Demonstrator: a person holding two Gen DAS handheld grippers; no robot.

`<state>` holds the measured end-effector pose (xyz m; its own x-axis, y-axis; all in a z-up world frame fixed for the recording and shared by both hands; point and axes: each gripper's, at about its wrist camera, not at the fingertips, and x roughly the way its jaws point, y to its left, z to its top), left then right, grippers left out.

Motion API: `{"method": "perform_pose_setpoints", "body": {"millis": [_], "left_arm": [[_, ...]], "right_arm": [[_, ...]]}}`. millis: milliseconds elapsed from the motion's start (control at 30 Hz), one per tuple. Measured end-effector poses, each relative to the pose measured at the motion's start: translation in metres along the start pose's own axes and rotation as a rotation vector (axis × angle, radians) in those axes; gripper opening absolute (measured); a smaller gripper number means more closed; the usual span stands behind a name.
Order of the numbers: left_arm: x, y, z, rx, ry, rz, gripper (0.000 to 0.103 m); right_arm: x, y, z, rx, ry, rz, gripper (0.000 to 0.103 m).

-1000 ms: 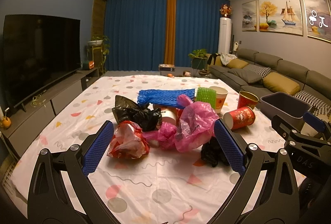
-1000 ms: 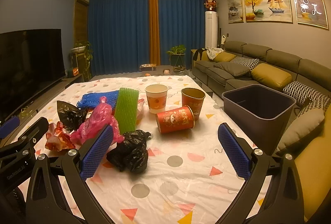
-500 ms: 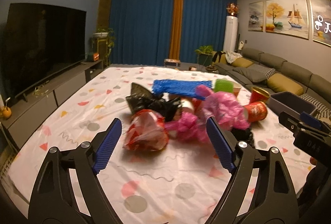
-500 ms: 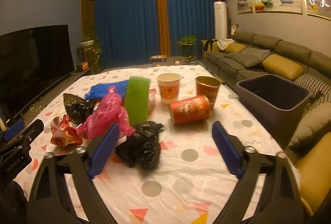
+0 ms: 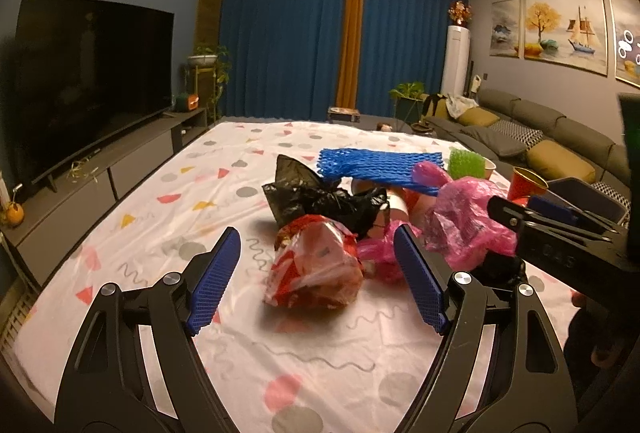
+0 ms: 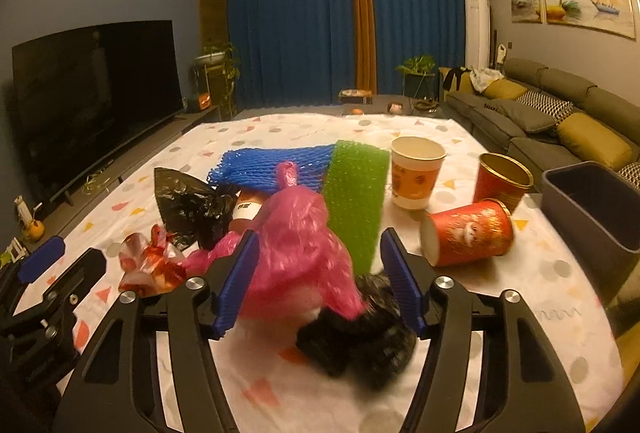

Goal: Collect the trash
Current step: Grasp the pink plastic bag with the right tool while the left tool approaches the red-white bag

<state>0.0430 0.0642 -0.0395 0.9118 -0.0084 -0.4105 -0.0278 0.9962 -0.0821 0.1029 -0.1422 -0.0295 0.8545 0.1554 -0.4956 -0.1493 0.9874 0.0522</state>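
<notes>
2 hand-held grippers work over a heap of trash on a table with a white cloth (image 5: 168, 217) printed with dots and triangles

Left gripper (image 5: 320, 269): jaws closing, blue pads either side of a crumpled red-and-white wrapper bag (image 5: 316, 265), not yet touching it; bag lies on the cloth at the near left of the heap

Right gripper (image 6: 316, 281): jaws closing around a pink plastic bag (image 6: 300, 253), left pad at or near the bag's side, contact not clear; a black crumpled bag (image 6: 360, 337) sits just near of it, under the right finger

Heap, far of the pink bag: black bag (image 6: 192, 205), blue foam net (image 6: 272, 165), green foam net (image 6: 356, 197) leaning upright

Right of heap: 1 upright paper cup (image 6: 416, 173) with orange band, 1 upright red cup (image 6: 502, 181) with gold rim, 1 red cup on its side (image 6: 468, 237), open end facing right

Dark bin (image 6: 596, 205) stands off the table's right edge, beside the grey sofa (image 6: 560, 113)

Writing: a small white label on a cup under the black bag, and print on the cups, too blurred to read
</notes>
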Motion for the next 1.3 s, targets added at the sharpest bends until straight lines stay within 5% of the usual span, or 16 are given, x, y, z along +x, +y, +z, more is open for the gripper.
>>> {"method": "perform_pose_setpoints", "body": {"millis": [200, 367, 667, 900, 1300], "left_arm": [[0.024, 0.006, 0.000, -0.012, 0.060, -0.012, 0.071], [0.042, 0.007, -0.004, -0.026, 0.126, -0.046, 0.061], [0.063, 0.007, -0.007, -0.021, 0.214, -0.091, 0.041], [0.058, 0.004, -0.008, -0.025, 0.211, -0.115, 0.003], [-0.007, -0.014, 0.024, -0.010, 0.041, -0.167, 0.000]], "right_arm": [[0.026, 0.004, 0.000, -0.008, 0.062, 0.028, 0.027], [0.024, 0.001, -0.004, -0.014, 0.048, 0.047, 0.014], [-0.008, -0.009, 0.000, -0.008, -0.029, 0.051, 0.012], [-0.031, -0.021, -0.002, 0.005, -0.064, 0.043, 0.012], [-0.078, -0.050, -0.004, 0.027, -0.161, -0.007, 0.012]]}}
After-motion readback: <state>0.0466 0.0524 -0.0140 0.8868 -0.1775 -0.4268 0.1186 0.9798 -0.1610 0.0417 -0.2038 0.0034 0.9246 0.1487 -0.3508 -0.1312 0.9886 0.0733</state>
